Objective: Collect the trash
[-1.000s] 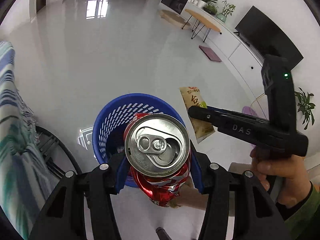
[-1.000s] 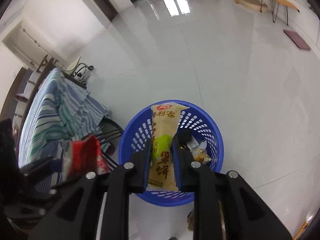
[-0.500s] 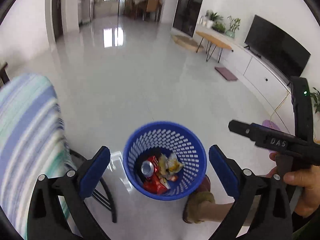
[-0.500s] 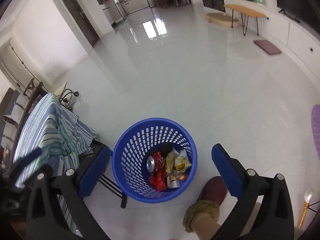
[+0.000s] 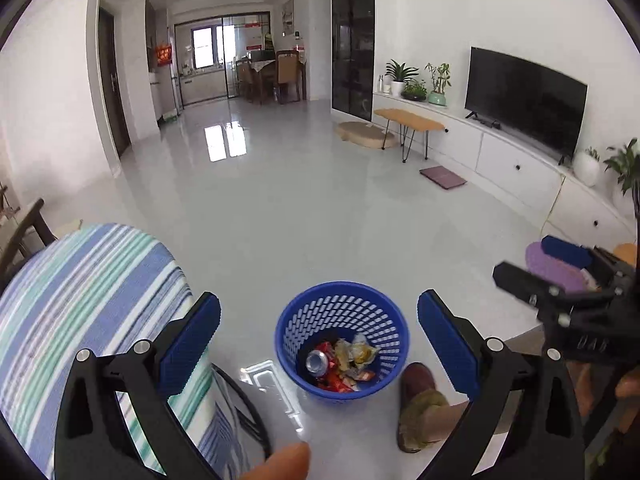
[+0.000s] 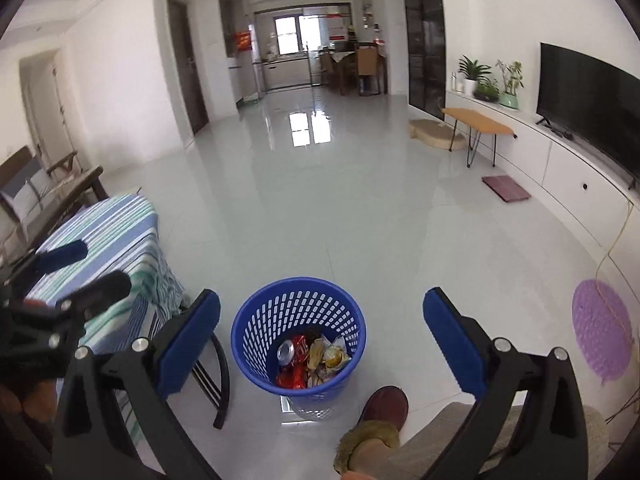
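Standing on the glossy pale tiled floor [image 5: 280, 208], the round blue perforated plastic basket [image 5: 342, 338] is serving as the landmark. Inside it a crushed red aluminium drink can [image 5: 319, 361] is lying with its silver top facing up, just beside crumpled yellow snack wrappers [image 5: 356, 354]. The left hand-held gripper [image 5: 319, 330] is hovering above the basket with its blue-padded jaws spread wide and nothing between them, having just opened. The right hand-held gripper [image 6: 321, 330] is likewise hanging over the basket, jaws fully apart and empty, also freshly opened. Left of the basket a worktop draped in a blue, green and white striped cloth [image 5: 84, 292] is showing. Just right of the basket a person's brown fur-trimmed slipper [image 6: 380, 412] is resting on the floor.
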{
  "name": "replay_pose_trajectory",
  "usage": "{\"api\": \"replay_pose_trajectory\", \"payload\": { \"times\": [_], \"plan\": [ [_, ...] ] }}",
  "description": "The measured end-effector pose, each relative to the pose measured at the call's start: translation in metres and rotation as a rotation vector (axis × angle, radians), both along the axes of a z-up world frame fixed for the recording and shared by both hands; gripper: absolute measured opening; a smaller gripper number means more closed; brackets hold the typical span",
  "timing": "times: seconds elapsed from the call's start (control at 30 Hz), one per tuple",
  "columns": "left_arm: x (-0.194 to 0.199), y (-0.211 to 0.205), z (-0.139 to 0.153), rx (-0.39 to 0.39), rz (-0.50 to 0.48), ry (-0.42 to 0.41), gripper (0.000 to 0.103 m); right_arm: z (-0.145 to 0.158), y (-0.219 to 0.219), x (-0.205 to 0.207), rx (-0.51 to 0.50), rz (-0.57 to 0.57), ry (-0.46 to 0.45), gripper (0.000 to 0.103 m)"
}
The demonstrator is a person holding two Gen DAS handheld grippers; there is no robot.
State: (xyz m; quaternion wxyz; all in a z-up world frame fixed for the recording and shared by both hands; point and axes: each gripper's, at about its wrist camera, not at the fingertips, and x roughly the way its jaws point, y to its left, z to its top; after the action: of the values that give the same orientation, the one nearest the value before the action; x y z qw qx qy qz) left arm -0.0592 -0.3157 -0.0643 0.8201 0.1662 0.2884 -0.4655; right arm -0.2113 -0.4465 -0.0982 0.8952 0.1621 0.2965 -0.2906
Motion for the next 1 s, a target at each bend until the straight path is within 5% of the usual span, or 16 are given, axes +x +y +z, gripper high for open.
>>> {"api": "replay_pose_trajectory", "payload": {
  "times": [0.2, 0.5, 1.0],
  "plan": [
    [-0.014, -0.002, -0.008, 0.067, 0.039, -0.060, 0.098, -0.008, 0.011, -0.008, 0.092, 0.043, 0.007, 0.098],
    [-0.005, -0.003, -0.019, 0.137, 0.063, 0.050, 0.098, -0.019, 0.014, -0.004, 0.150, 0.004, 0.114, 0.098],
    [-0.001, -0.006, -0.029, 0.181, 0.094, 0.063, 0.098, -0.027, 0.024, 0.005, 0.175, -0.014, 0.204, 0.098]
  ]
}}
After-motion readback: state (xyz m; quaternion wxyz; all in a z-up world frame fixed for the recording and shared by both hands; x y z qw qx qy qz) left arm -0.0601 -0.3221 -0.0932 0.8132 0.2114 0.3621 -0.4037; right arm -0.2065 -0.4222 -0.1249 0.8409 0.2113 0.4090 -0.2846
